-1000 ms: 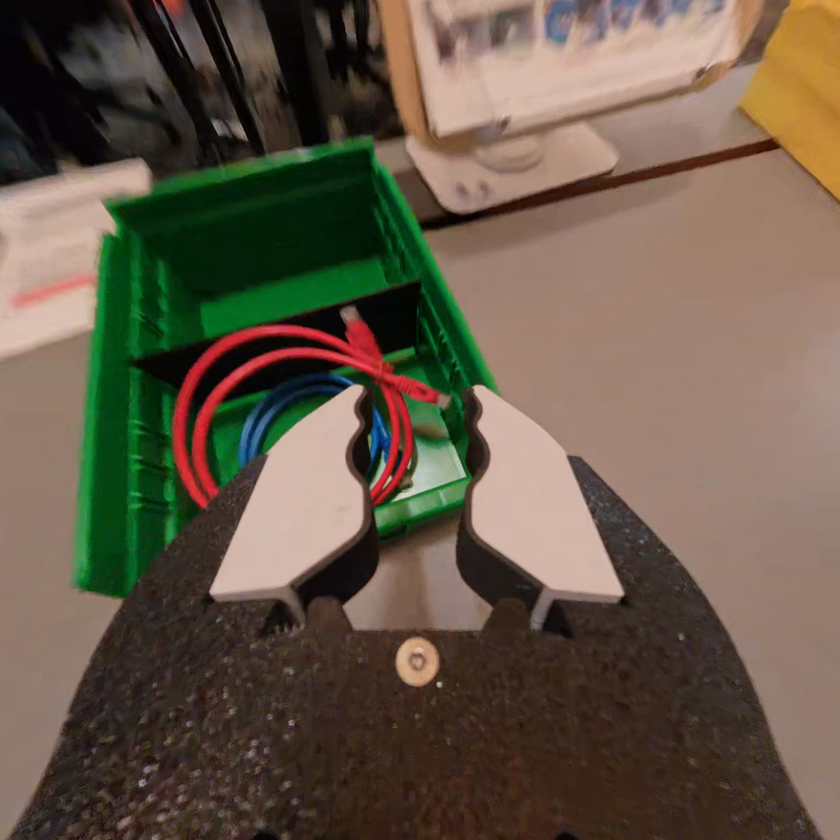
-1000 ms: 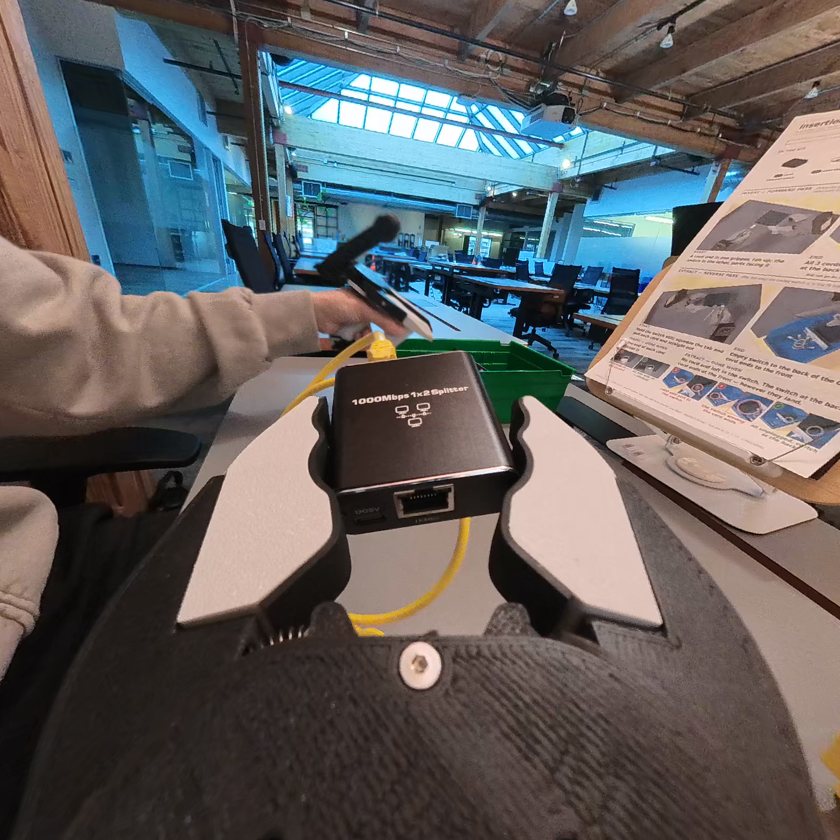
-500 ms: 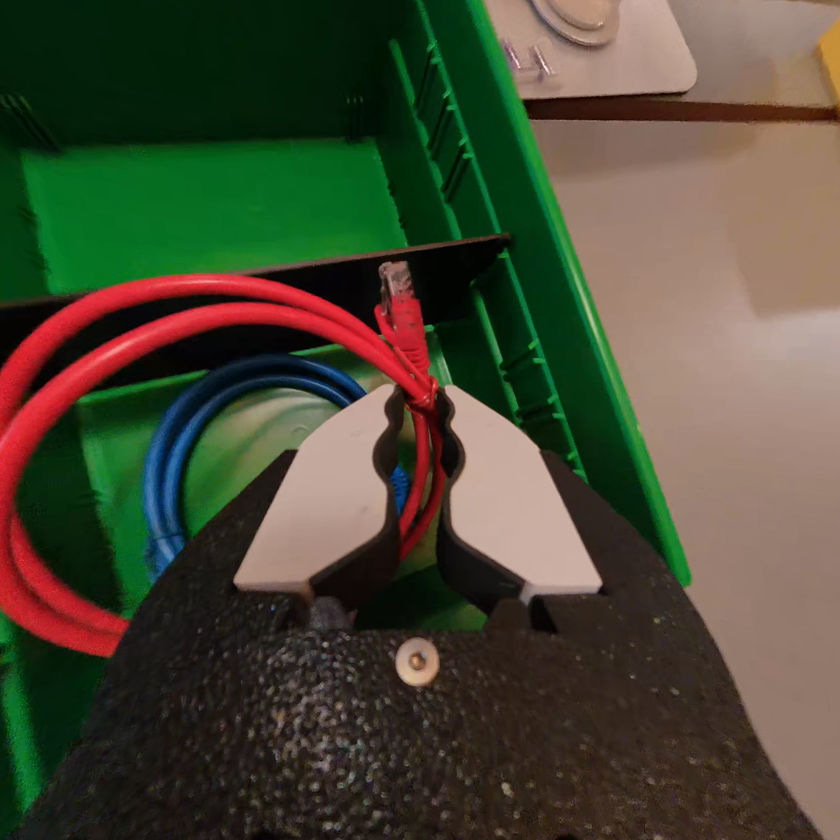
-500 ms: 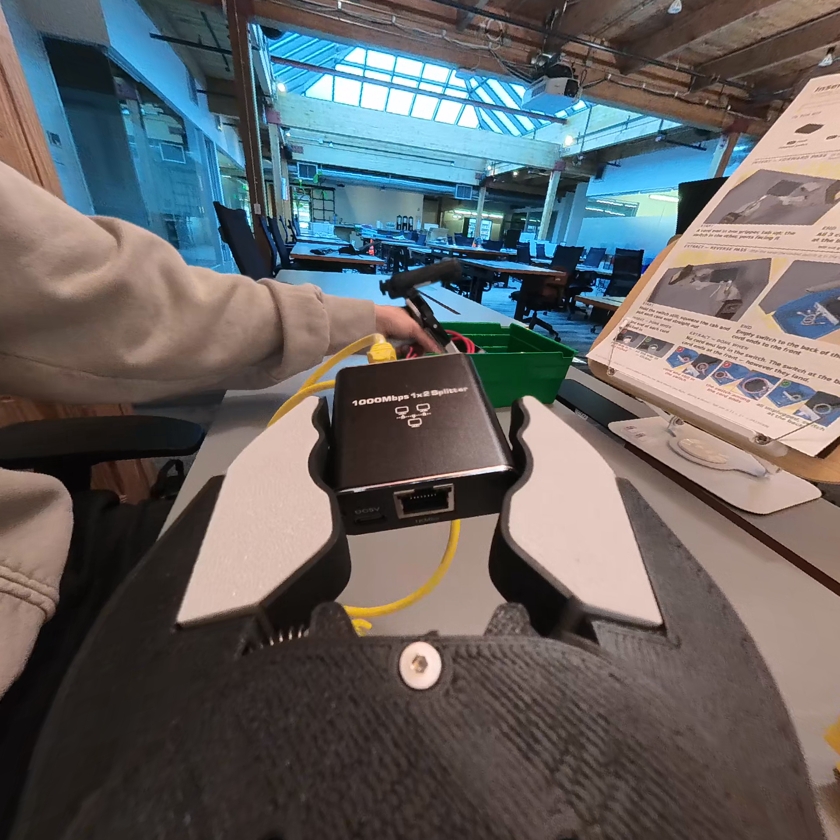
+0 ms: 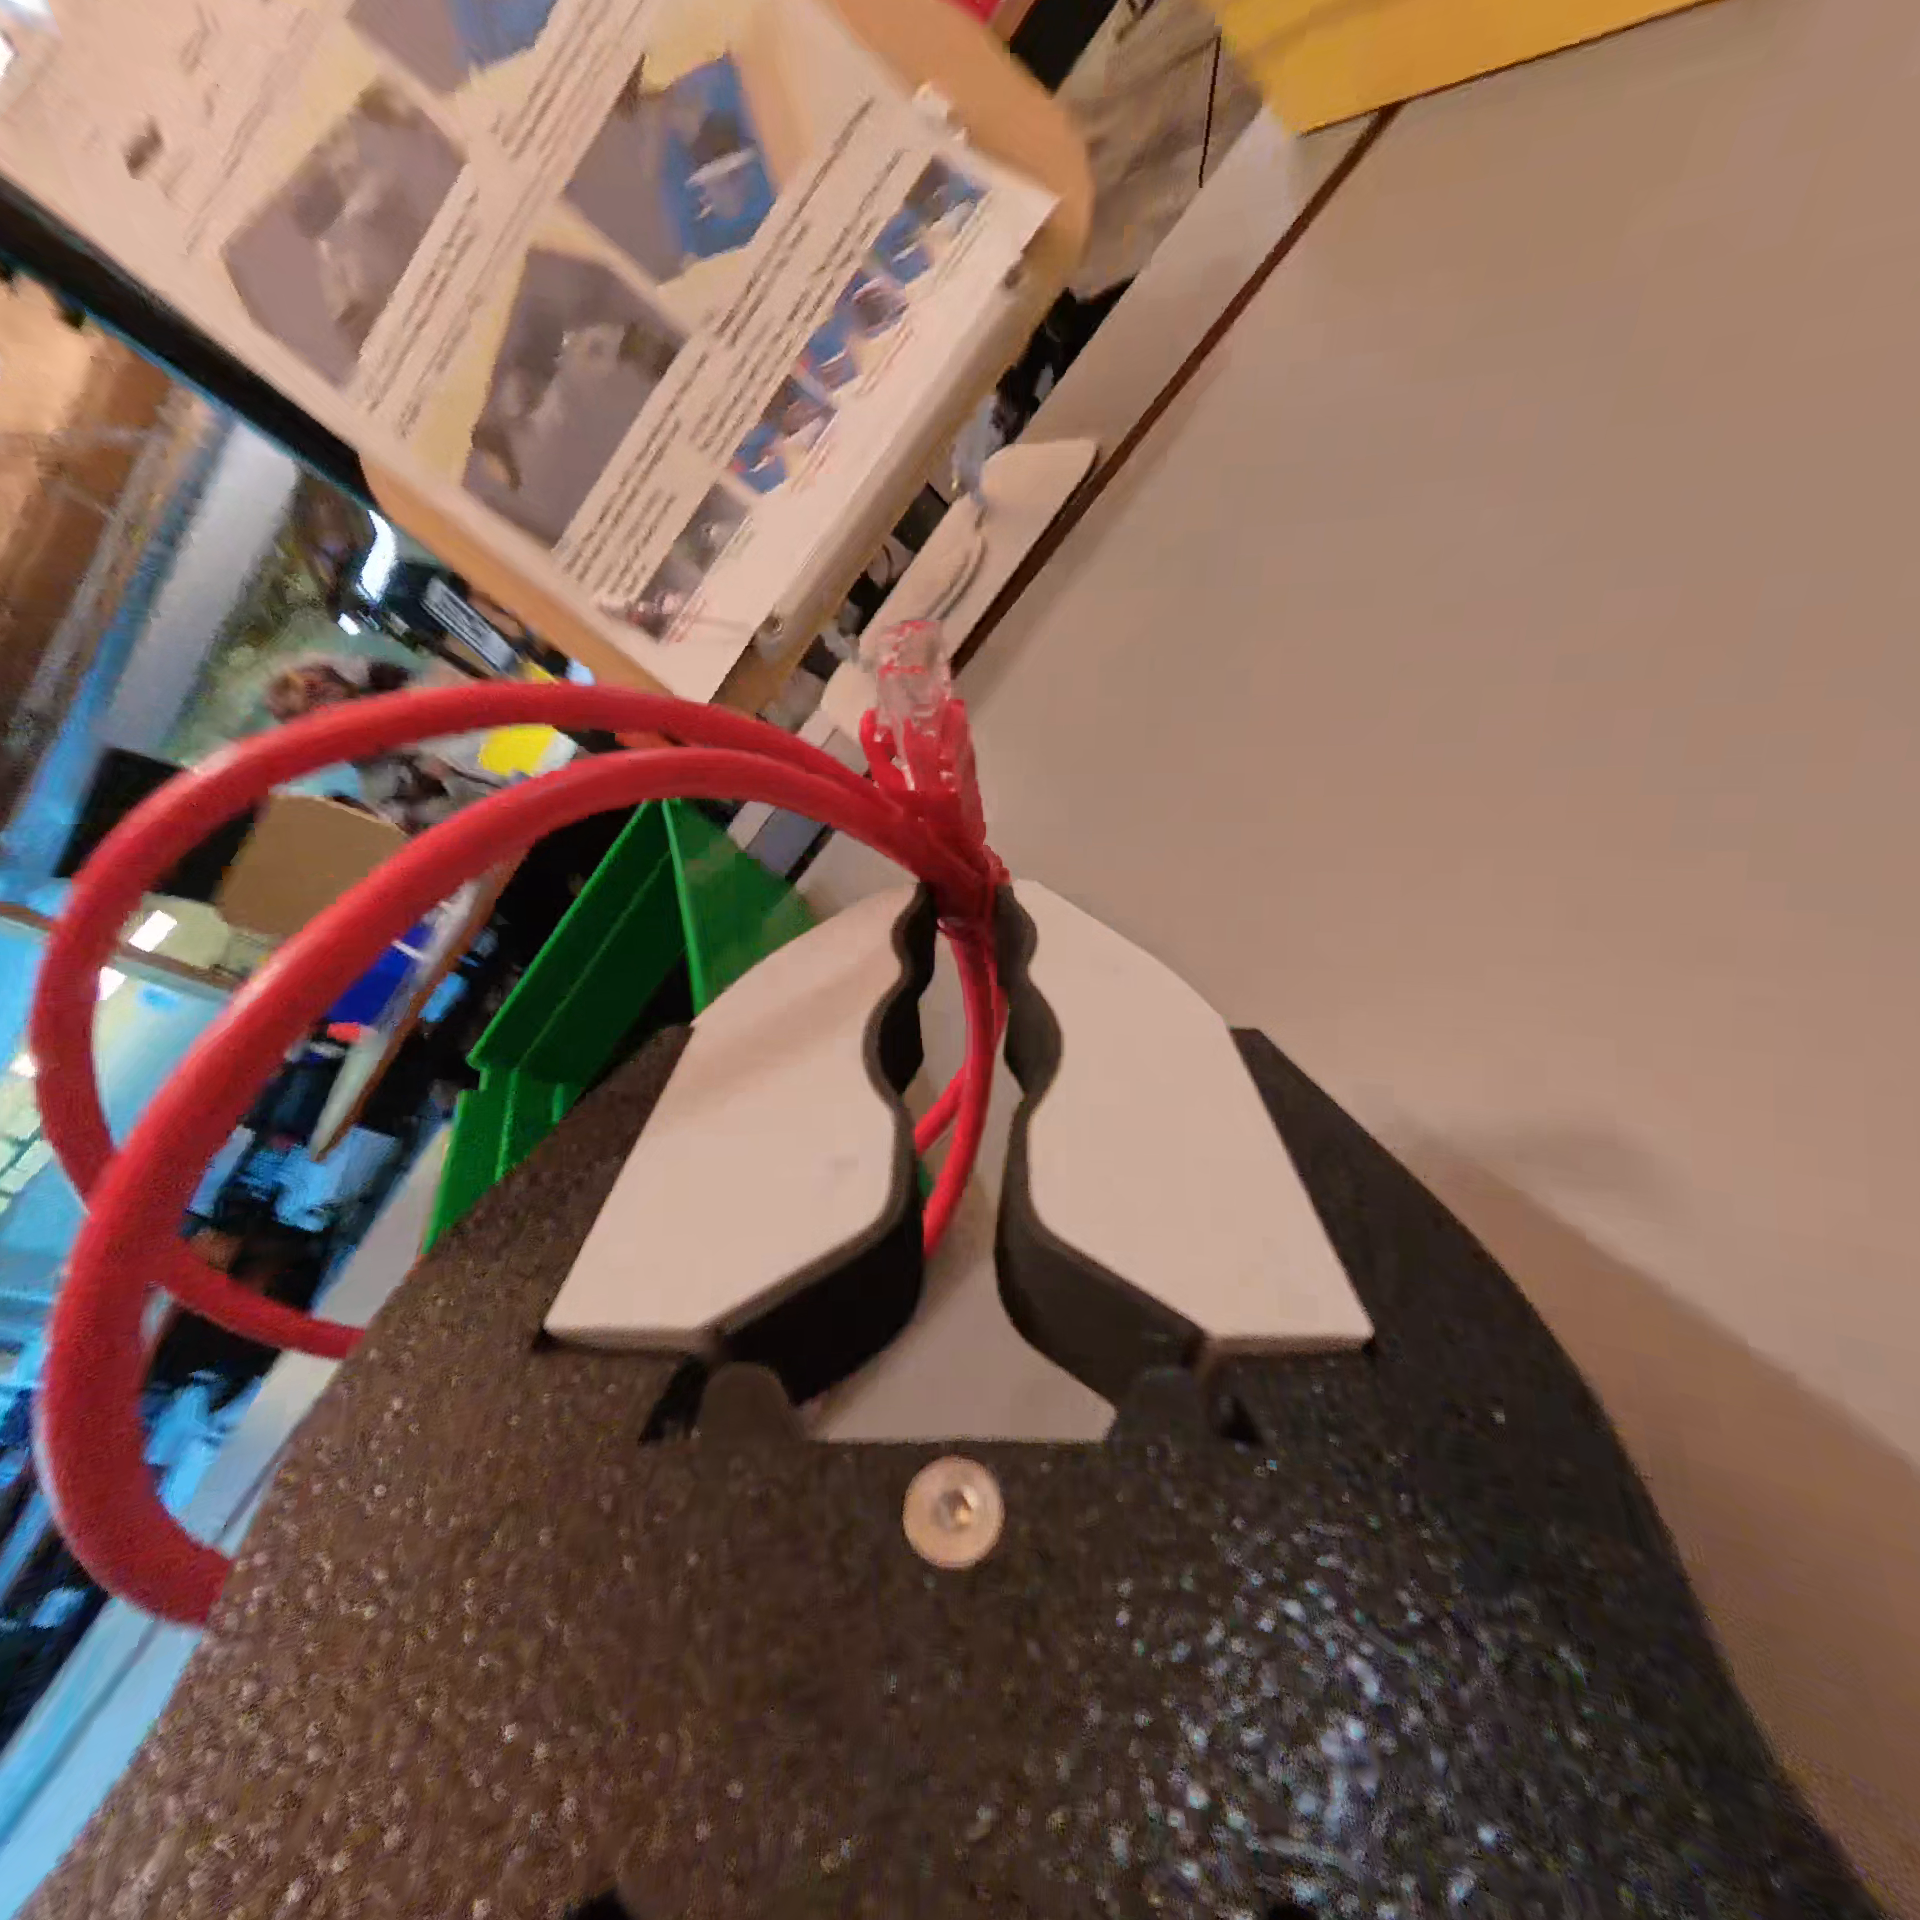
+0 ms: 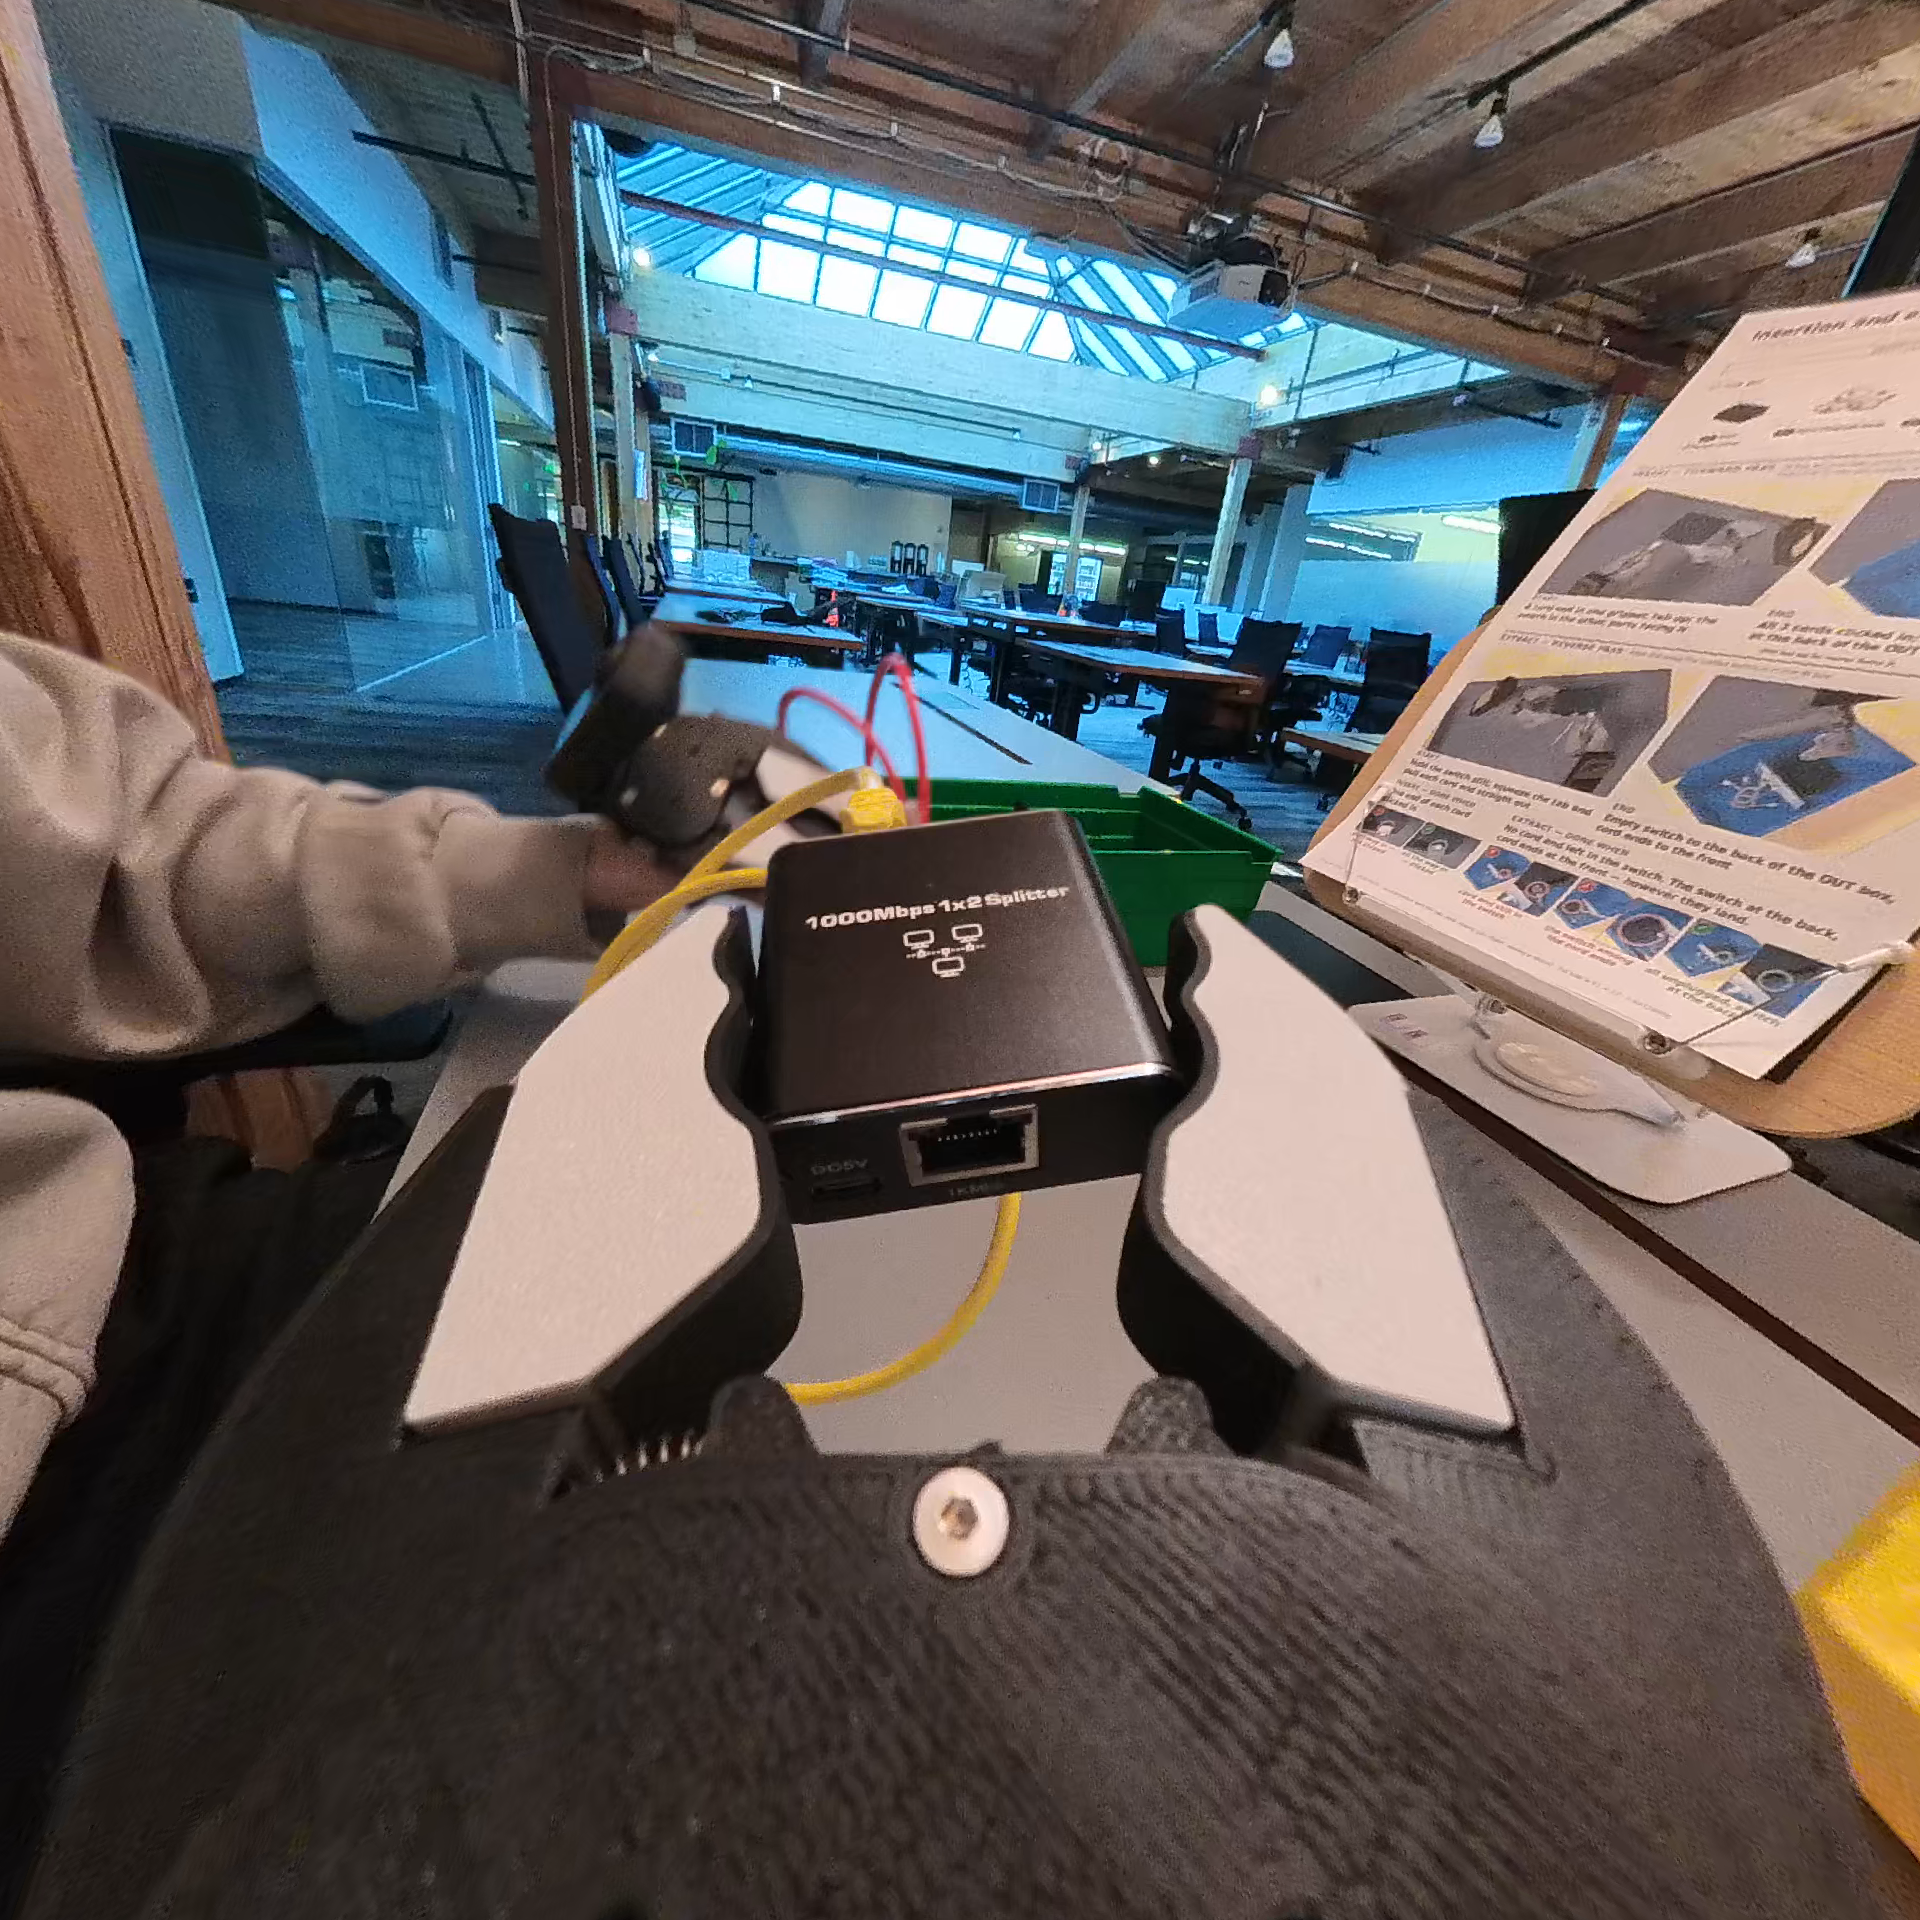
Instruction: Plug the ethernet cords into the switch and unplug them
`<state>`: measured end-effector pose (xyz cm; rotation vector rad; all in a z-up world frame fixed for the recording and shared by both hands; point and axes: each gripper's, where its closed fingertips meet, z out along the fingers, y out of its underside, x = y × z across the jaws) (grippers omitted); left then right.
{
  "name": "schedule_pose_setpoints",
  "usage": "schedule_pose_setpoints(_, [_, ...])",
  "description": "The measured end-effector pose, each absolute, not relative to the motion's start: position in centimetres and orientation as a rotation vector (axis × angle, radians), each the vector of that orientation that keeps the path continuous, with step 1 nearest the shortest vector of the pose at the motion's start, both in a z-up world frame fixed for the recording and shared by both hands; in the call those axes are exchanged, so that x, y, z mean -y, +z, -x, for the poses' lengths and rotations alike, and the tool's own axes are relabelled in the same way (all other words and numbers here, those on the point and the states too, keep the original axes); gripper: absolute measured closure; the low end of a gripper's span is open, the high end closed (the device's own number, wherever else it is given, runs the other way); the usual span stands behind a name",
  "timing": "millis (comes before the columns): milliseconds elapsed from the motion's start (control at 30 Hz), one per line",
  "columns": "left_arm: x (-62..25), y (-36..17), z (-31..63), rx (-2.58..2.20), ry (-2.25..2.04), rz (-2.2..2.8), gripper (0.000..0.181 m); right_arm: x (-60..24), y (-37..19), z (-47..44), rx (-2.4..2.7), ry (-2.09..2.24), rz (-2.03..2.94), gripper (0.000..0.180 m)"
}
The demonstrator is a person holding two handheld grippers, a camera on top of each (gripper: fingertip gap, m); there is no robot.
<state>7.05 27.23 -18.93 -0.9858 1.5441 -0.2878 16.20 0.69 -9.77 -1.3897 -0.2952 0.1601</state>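
Note:
My left gripper (image 5: 964, 914) is shut on a coiled red ethernet cord (image 5: 312, 831) just behind its plug (image 5: 920, 707), which points away past the fingertips, and holds it in the air above the green bin (image 5: 582, 997). My right gripper (image 6: 956, 935) is shut on a black switch box (image 6: 945, 997), its empty front port (image 6: 968, 1143) facing the camera. A yellow cord (image 6: 727, 873) is plugged into the switch's far side and loops beneath it. In the right wrist view the left gripper (image 6: 665, 758) shows with the red cord (image 6: 883, 717).
A green bin (image 6: 1122, 842) stands on the grey table (image 6: 1766, 1299) behind the switch. An instruction sheet on a wooden stand (image 6: 1662, 779) is at the right. A yellow object (image 6: 1870, 1662) sits at the near right. A person's sleeve (image 6: 208, 894) reaches in from the left. One gripper's finger ends stand about 30 centimeters off the other's.
My left gripper went down into the bin, shut on the red cord and has now lifted it out, tilting the view. The right gripper still holds the switch in place.

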Motion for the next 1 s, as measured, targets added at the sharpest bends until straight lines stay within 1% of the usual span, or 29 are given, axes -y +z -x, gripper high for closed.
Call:
schedule_pose_setpoints(67, [-24.4,-20.9,-6.5,-1.553,-0.261,0.925,0.171,-0.1,-9.4,-16.5,0.288,0.147,1.375,0.103])
schedule_pose_setpoints(200, [-20.0,-25.6,-5.6,-1.645,-0.346,1.062,0.168,0.9,-8.8,-17.0,0.28,0.128,1.357,0.103])
schedule_pose_setpoints(267, [-18.7,-26.4,-5.1,-1.647,-0.366,1.101,0.159,1.2,-8.6,-17.2,0.278,0.119,1.355,0.103])
schedule_pose_setpoints(333, [-16.9,-26.9,-4.6,-1.712,-0.424,1.13,0.155,1.5,-8.5,-17.3,0.279,0.113,1.351,0.103])
schedule_pose_setpoints(367, [-15.8,-27.3,-4.4,-1.745,-0.481,1.16,0.147,1.6,-8.4,-17.3,0.278,0.112,1.349,0.103])
schedule_pose_setpoints(433, [-12.8,-28.3,-3.5,-1.873,-0.608,1.214,0.139,1.8,-8.3,-17.3,0.278,0.118,1.34,0.103])
schedule_pose_setpoints(500, [-10.2,-29.7,-2.0,-2.035,-0.645,1.292,0.125,1.9,-8.2,-17.4,0.278,0.115,1.34,0.103])
schedule_pose_setpoints(533, [-8.9,-30.3,-1.2,-2.115,-0.66,1.331,0.121,1.9,-8.2,-17.4,0.28,0.115,1.34,0.103])
schedule_pose_setpoints(567, [-7.5,-30.4,-0.4,-2.189,-0.706,1.364,0.122,1.9,-8.2,-17.4,0.281,0.115,1.339,0.103])
schedule_pose_setpoints(633, [-3.6,-29.4,1.2,-2.336,-0.949,1.392,0.128,2.0,-8.2,-17.4,0.282,0.114,1.34,0.103])
schedule_pose_setpoints(700, [0.1,-26.6,2.8,-2.452,-1.306,1.384,0.135,2.0,-8.2,-17.4,0.281,0.112,1.337,0.103])
schedule_pose_setpoints(733, [0.7,-24.9,2.8,-2.427,-1.43,1.374,0.135,2.1,-8.2,-17.5,0.28,0.109,1.338,0.103])
schedule_pose_setpoints(767, [0.2,-23.7,2.3,-2.374,-1.466,1.347,0.14,2.1,-8.2,-17.5,0.279,0.108,1.337,0.103])
schedule_pose_setpoints(833, [-3.3,-22.6,0.7,-2.29,-1.309,1.245,0.145,2.2,-8.1,-17.6,0.278,0.113,1.332,0.103])
schedule_pose_setpoints(900, [-8.3,-22.7,-0.7,-2.254,-1.012,1.119,0.147,2.3,-8.1,-17.6,0.279,0.114,1.332,0.103])
schedule_pose_setpoints(967, [-11.9,-22.9,-1.3,-2.307,-0.826,0.979,0.147,2.2,-8.1,-17.4,0.287,0.121,1.333,0.103])
schedule_pose_setpoints(1000, [-12.7,-23.2,-1.3,-2.366,-0.8,0.921,0.148,2.1,-8.2,-17.4,0.289,0.12,1.336,0.103])
